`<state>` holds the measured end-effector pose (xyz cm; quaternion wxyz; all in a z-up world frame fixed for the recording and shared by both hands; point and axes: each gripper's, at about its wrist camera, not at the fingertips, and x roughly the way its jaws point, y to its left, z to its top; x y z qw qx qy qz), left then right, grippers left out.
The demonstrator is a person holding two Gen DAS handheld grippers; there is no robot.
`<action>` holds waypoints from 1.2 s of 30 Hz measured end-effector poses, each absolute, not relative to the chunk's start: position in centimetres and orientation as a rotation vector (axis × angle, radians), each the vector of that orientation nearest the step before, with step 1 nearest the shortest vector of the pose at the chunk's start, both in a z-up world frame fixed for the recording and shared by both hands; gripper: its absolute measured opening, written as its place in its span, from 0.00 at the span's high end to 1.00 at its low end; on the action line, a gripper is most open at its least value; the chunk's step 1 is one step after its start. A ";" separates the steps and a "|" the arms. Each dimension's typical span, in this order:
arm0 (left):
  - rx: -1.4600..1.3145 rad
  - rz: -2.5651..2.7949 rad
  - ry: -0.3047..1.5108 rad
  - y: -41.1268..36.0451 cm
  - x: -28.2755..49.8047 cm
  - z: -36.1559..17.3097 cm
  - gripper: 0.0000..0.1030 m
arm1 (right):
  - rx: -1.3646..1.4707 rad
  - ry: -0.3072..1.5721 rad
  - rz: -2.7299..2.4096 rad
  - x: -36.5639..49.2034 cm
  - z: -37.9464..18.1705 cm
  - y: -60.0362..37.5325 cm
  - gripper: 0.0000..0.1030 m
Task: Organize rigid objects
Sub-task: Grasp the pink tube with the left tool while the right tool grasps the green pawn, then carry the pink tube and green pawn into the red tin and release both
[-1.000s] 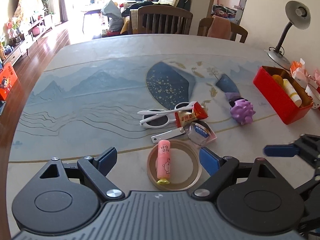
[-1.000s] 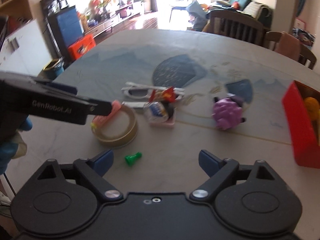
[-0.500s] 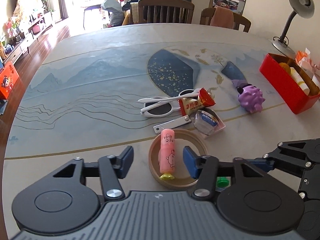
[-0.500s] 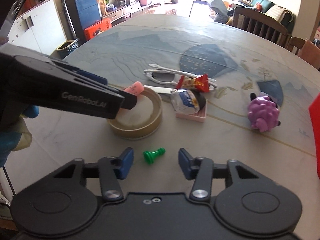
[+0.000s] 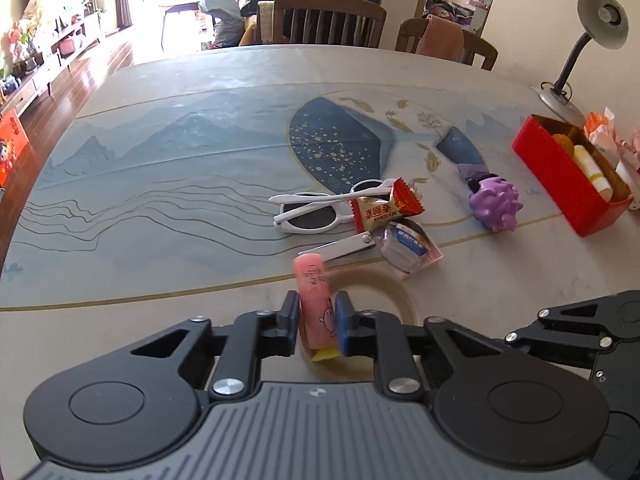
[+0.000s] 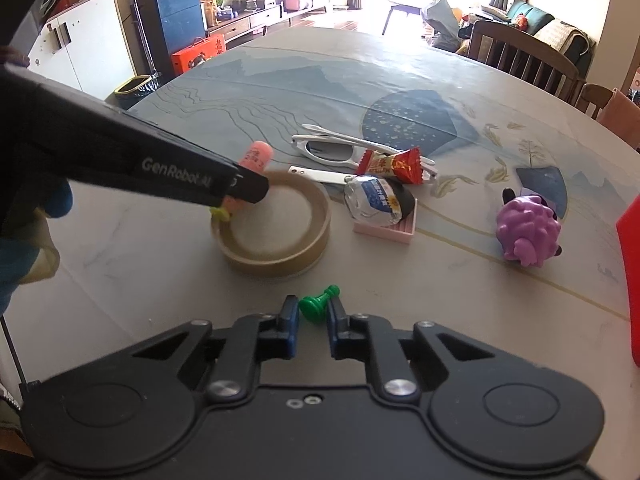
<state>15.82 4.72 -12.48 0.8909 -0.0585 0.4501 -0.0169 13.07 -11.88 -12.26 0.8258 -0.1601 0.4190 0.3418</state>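
Note:
A pink tube (image 5: 314, 292) with a cartoon print and a yellow end lies across the rim of a tan tape ring (image 5: 396, 292). My left gripper (image 5: 318, 320) is closing on it, and both blue pads press on its sides. In the right wrist view the tube (image 6: 256, 154) sticks out past the left gripper (image 6: 244, 190) over the ring (image 6: 280, 256). A small green pawn (image 6: 316, 302) lies on the table in front of the ring. My right gripper (image 6: 313, 320) is shut on its base.
Beyond the ring lie white sunglasses (image 5: 312, 210), a red candy wrapper (image 5: 384, 208), a metal nail clipper (image 5: 340, 246) and a foil packet on a pink box (image 5: 408, 246). A purple spiky toy (image 5: 496, 204) and a red box (image 5: 568, 184) holding bottles sit right; a lamp (image 5: 576, 48) behind.
Both grippers have gone from wide open to closed: the left on the pink tube, the right on the green pawn. The right gripper came down closer to the table.

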 end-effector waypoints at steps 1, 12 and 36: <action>-0.119 -0.036 0.932 4.7 15.8 -12.4 0.85 | -0.340 0.887 0.726 13.0 -12.2 -12.0 0.87; -0.141 -0.040 0.947 4.4 15.5 -11.3 0.85 | -0.288 0.842 0.695 12.9 -10.1 -14.2 0.87; -0.142 -0.126 0.904 -2.3 17.2 -4.9 0.85 | -0.192 0.686 0.529 15.9 -2.6 -25.7 0.87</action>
